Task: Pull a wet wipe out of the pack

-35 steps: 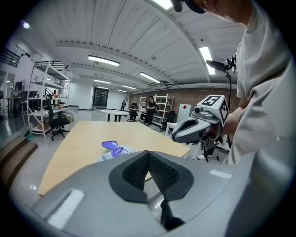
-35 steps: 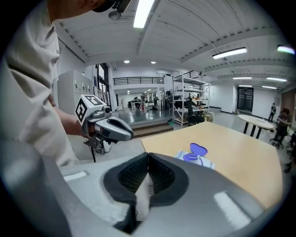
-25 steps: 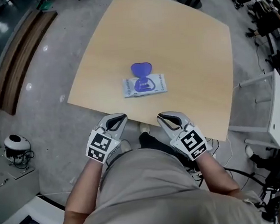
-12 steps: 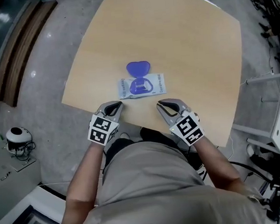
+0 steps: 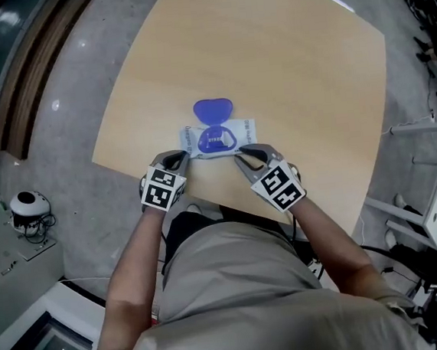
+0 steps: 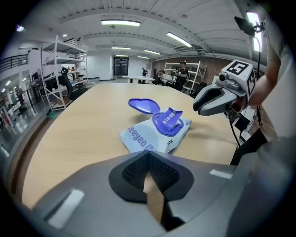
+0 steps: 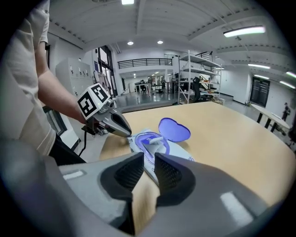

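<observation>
Head view: forearms converge — left claw (image 5: 182, 159) closed, right claw (image 5: 242, 154) narrowly parted, both empty, flanking the open wet wipe pack (image 5: 247, 133) by the tabletop's (image 5: 285, 64) near edge.

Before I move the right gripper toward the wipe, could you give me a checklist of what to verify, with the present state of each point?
1. The purple heart-shaped lid of the pale blue wet wipe pack is flipped open: ok.
2. The white wipe tip stands out of the opening: ok.
3. The right gripper has its jaws apart and empty: ok.
4. The wipe tip is between the right jaws: not ok, it lies ahead of them.
5. The left gripper pins the pack: cannot tell; its jaws are shut, with the tip at the pack's end.
</observation>
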